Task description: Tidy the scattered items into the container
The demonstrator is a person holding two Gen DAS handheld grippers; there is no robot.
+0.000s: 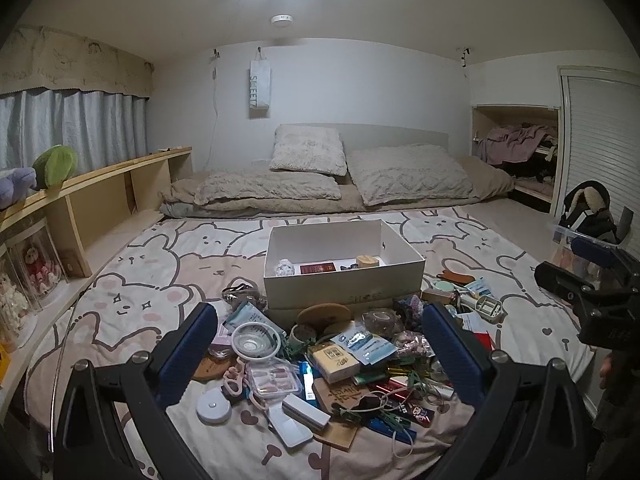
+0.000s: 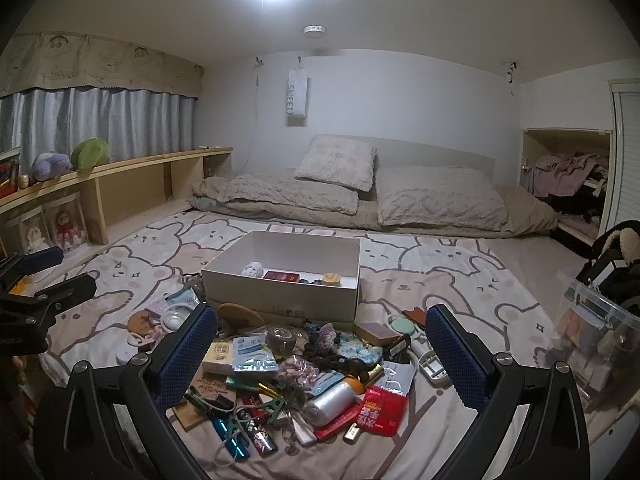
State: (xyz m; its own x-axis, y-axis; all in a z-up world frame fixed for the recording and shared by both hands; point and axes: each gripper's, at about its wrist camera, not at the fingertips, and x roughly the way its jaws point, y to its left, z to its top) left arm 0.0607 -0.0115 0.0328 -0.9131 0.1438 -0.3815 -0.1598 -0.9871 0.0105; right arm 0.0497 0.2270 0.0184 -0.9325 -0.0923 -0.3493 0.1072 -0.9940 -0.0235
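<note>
A white open box (image 1: pixel 344 282) (image 2: pixel 280 294) stands on the bear-print sheet and holds a few small items, among them a red card (image 1: pixel 318 268) and a small wooden block (image 1: pixel 368 261). A pile of scattered small items (image 1: pixel 328 356) (image 2: pixel 300 368) lies in front of the box. My left gripper (image 1: pixel 316 360) is open and empty, hovering over the near side of the pile. My right gripper (image 2: pixel 320 364) is open and empty above the pile, and it also shows at the right edge of the left wrist view (image 1: pixel 592 280).
Pillows and a beige duvet (image 1: pixel 320 184) lie beyond the box. A wooden shelf (image 1: pixel 100 188) with plush toys runs along the left. A clear plastic bin (image 2: pixel 600 332) and a dark coat (image 2: pixel 616 256) sit at the right, by a closet.
</note>
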